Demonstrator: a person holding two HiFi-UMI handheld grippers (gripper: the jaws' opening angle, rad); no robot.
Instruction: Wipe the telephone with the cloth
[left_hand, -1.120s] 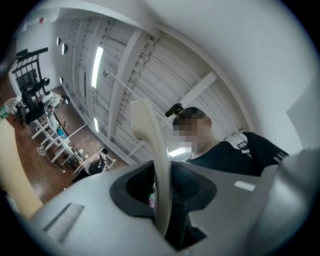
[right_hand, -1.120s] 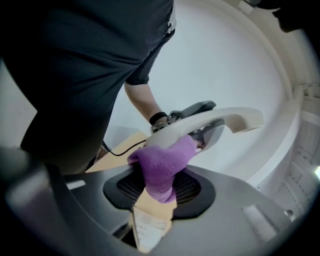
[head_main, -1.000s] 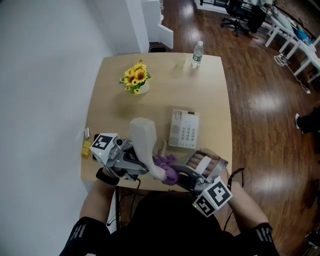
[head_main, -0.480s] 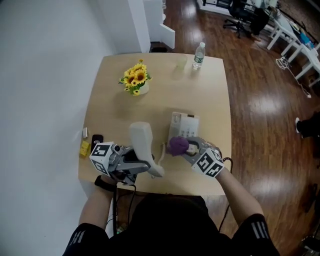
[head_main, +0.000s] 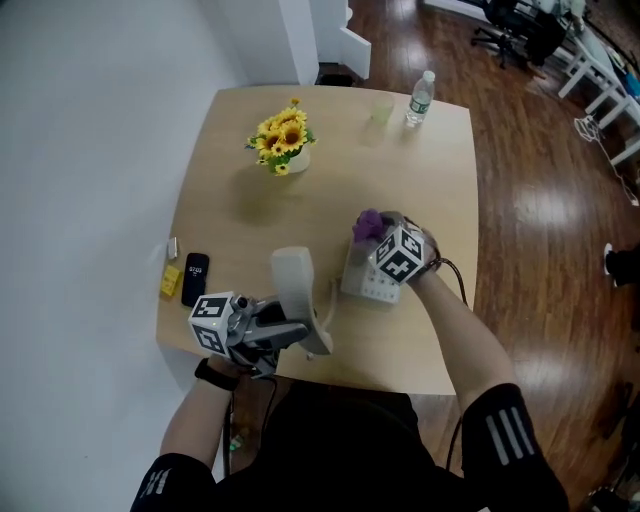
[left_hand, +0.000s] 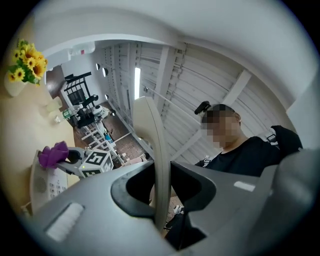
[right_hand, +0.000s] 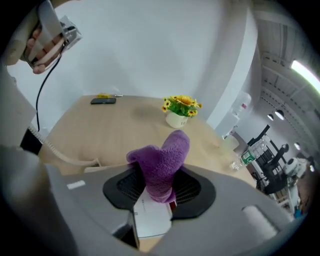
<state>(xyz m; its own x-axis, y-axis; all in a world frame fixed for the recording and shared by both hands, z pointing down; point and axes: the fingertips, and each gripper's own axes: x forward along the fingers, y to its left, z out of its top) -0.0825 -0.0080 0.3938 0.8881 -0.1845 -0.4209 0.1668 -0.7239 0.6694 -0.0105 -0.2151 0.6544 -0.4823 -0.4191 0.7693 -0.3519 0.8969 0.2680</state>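
Holds the handset (head_main: 291, 285) clamped in the left gripper (left_hand: 161, 186) by the table's (head_main: 225, 215) near edge, likely to bare the telephone base (head_main: 366, 284) nearer the right edge for the purple cloth (right_hand: 162, 157) pinched in the right gripper (right_hand: 159, 187) at its far end.

counter (head_main: 300, 220): light wood, square, rounded corners, left edge beside white wall (head_main: 90, 150), dark wood floor (head_main: 530, 200) on right.
far side: sunflower pot (head_main: 283, 150) left of middle, upright; clear cup (head_main: 381, 113) and water bottle (head_main: 420, 98) near each other by far right corner.
left edge: black mobile phone (head_main: 194, 278) lying flat, yellow item (head_main: 171, 280) just beside it, small pale item (head_main: 173, 248) near, slightly farther back.
right of middle: white telephone base (head_main: 370, 285), keypad partly showing.
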